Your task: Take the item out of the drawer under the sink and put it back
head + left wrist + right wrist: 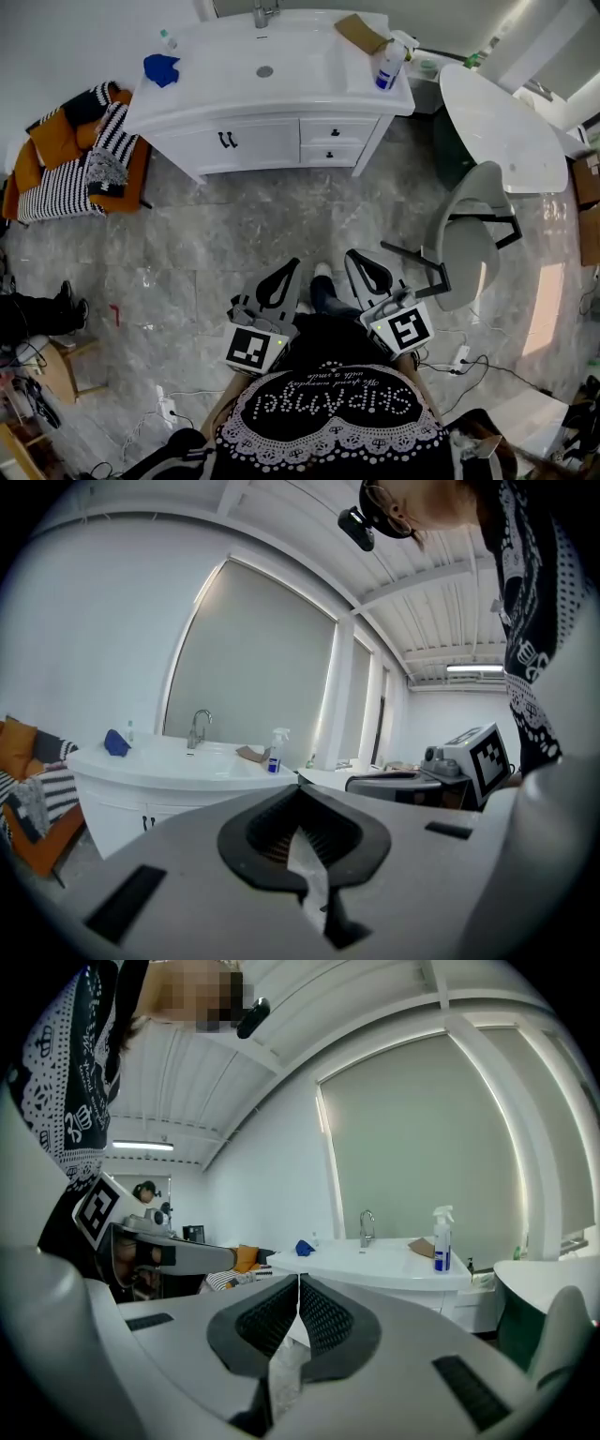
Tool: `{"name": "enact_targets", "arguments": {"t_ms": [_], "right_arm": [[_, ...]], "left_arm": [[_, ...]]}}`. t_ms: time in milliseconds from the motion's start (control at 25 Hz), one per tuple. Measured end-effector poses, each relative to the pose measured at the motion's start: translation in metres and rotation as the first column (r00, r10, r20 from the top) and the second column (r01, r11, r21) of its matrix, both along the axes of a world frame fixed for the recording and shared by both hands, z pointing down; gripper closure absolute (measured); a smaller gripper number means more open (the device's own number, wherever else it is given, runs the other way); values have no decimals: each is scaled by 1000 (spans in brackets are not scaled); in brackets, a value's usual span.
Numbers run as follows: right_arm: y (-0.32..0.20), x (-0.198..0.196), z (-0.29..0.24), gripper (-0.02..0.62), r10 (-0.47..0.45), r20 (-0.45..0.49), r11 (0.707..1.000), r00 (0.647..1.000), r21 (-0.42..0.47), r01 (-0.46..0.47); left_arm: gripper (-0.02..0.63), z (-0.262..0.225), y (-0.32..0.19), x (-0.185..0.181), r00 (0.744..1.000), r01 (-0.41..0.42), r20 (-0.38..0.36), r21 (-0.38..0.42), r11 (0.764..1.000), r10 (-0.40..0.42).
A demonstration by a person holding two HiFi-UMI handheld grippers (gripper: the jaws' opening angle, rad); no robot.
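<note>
The white sink vanity [272,103] stands at the far side of the room, across the marble floor. Its two small drawers [336,132] on the right of the front are closed, and so are the cabinet doors [228,140]; nothing inside shows. My left gripper [294,263] and right gripper [350,253] are held side by side close to my body, both pointing toward the vanity and well short of it. In the left gripper view the left gripper [298,782] has its tips meeting with nothing between them. The right gripper [298,1279] is likewise shut and empty.
On the vanity top are a spray bottle [388,66], a blue cloth [161,69], a brown flat piece [362,33] and the faucet [263,13]. A white chair [469,239] and a white round table [502,117] stand right. An orange sofa [80,155] with striped cushions is left.
</note>
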State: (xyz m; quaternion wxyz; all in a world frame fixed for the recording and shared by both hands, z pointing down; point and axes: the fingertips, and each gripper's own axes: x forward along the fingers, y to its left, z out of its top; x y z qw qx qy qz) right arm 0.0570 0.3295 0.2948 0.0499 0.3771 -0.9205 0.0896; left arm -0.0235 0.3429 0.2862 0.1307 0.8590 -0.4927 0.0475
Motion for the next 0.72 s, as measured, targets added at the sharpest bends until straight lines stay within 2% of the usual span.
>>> {"name": "enact_targets", "arguments": {"t_ms": [400, 720], "right_arm": [[-50, 14, 8, 575, -46, -7, 999, 999, 2, 46], [-74, 36, 13, 575, -33, -15, 999, 999, -7, 33]], "left_arm": [[601, 2, -50, 14, 999, 47, 1, 4, 999, -47], [601, 7, -72, 35, 999, 35, -8, -5, 999, -35]]}}
